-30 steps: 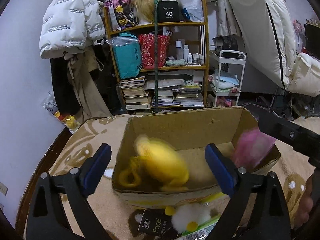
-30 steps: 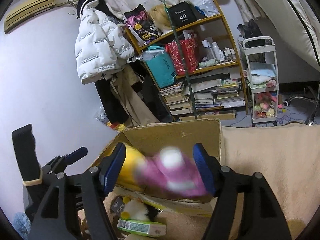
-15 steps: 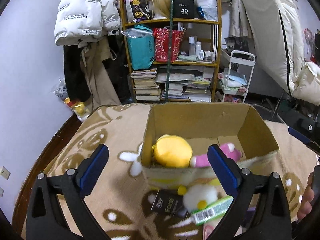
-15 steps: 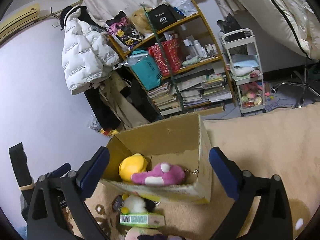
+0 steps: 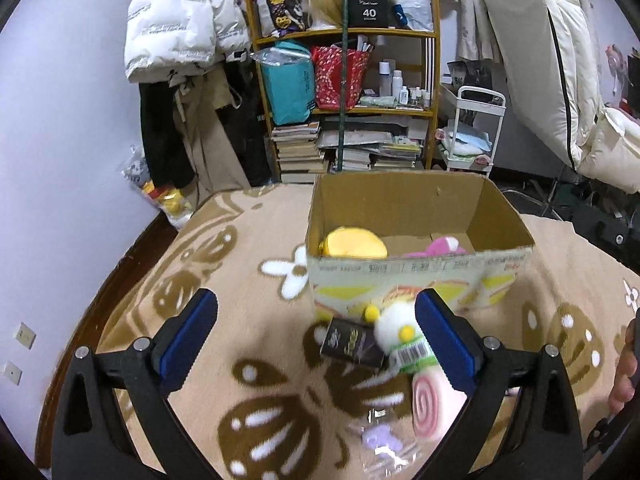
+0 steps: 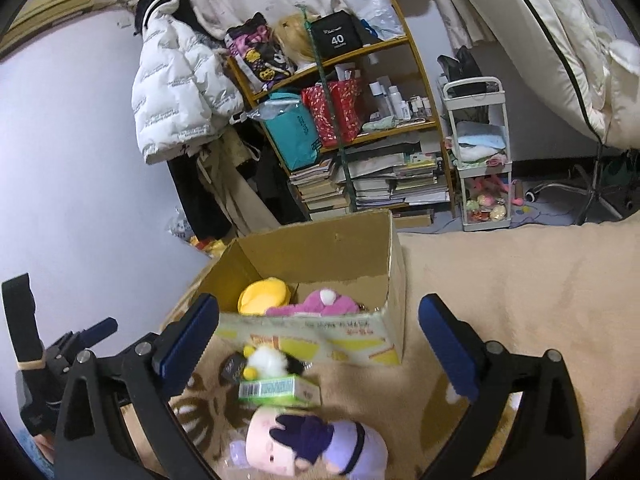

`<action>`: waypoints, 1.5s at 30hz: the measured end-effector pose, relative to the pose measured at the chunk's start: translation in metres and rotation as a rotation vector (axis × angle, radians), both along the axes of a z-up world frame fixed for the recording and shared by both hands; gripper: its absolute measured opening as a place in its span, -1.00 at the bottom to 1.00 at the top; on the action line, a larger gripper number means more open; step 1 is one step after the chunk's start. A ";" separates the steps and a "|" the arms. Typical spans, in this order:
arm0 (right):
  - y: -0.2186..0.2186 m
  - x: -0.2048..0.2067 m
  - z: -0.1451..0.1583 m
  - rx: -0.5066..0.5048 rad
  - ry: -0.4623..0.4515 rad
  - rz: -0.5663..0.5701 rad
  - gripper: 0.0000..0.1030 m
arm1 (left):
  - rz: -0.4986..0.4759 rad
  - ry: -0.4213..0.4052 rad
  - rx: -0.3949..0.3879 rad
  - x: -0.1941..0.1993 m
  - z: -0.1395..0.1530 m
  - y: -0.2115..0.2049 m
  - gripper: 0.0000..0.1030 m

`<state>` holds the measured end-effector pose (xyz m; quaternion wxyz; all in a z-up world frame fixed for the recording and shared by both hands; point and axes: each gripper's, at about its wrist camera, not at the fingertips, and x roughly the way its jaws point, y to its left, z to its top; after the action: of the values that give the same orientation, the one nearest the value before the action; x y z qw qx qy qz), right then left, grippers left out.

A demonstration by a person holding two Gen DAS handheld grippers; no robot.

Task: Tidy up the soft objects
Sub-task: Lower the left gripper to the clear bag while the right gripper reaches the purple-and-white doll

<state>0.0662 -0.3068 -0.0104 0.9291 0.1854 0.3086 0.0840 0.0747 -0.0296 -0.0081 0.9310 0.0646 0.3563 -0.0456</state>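
Cardboard box (image 5: 420, 280) on patterned blanket (image 5: 224, 280), yellow plush (image 5: 354, 243) inside, left claw (image 5: 316, 338) open

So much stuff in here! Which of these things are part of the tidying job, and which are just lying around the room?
Part of the job:
- open cardboard box
- yellow plush toy in the box
- pink plush toy in the box
- white fluffy toy on the blanket
- pink-faced doll in purple on the blanket

Just lying about:
- white puffer jacket
- wooden shelf of books
- white trolley
- green carton

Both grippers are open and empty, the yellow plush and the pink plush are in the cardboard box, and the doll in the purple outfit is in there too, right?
Not quite. The doll in the purple outfit lies on the blanket in front of the cardboard box, as the right wrist view shows. The rest holds.
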 end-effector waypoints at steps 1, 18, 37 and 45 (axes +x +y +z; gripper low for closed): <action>0.003 -0.005 0.001 -0.016 0.003 0.006 1.00 | 0.001 0.012 -0.008 -0.003 -0.001 0.003 0.91; 0.036 -0.053 -0.003 -0.109 0.080 0.057 1.00 | 0.052 0.135 -0.024 -0.052 -0.011 0.025 0.91; 0.038 -0.024 -0.045 -0.099 0.245 0.055 1.00 | 0.052 0.340 -0.073 -0.020 -0.059 0.023 0.91; 0.036 -0.007 -0.066 -0.065 0.300 0.042 1.00 | 0.058 0.420 -0.104 -0.004 -0.080 0.023 0.91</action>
<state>0.0589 -0.2707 -0.0762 0.8762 0.1590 0.4502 0.0649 0.0712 -0.0069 -0.0880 0.8392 -0.0046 0.5415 -0.0496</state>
